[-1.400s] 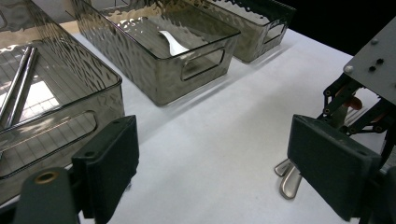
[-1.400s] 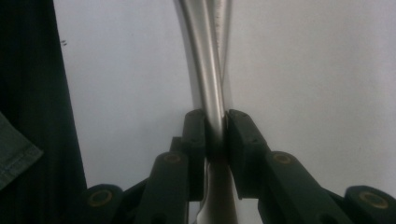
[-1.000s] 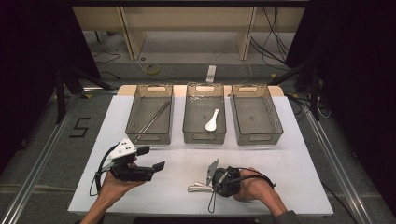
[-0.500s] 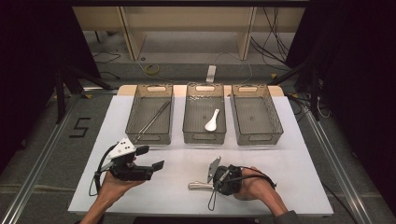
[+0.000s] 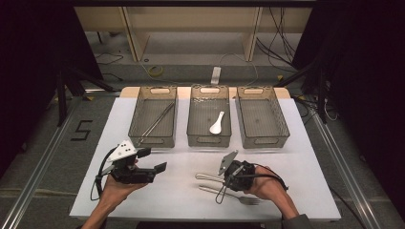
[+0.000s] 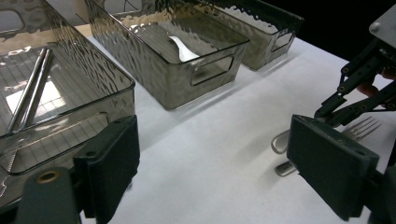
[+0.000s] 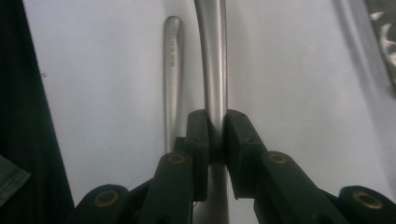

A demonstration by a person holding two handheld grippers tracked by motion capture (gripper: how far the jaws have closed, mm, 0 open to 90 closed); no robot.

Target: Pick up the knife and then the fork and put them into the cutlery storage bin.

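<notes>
High view: right gripper (image 5: 228, 177) clamped on a fork handle (image 5: 206, 177), second fork (image 5: 241, 198) partly under the hand, white spoon (image 5: 217, 122) in the middle bin (image 5: 208, 139); left gripper view: jaws wide apart, chopsticks (image 6: 29, 91) in a cut-off bin (image 6: 119, 77); right gripper view: handle (image 7: 214, 60) pinched, tines hidden.

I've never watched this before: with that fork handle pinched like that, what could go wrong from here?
1. The right hand-held gripper pinches only the narrow handle of one fork, so it might swivel or slip when lifted.
2. A second fork lies right beside it and could get nudged.
3. The fork may catch the rim of the empty right bin if carried too low.
</notes>
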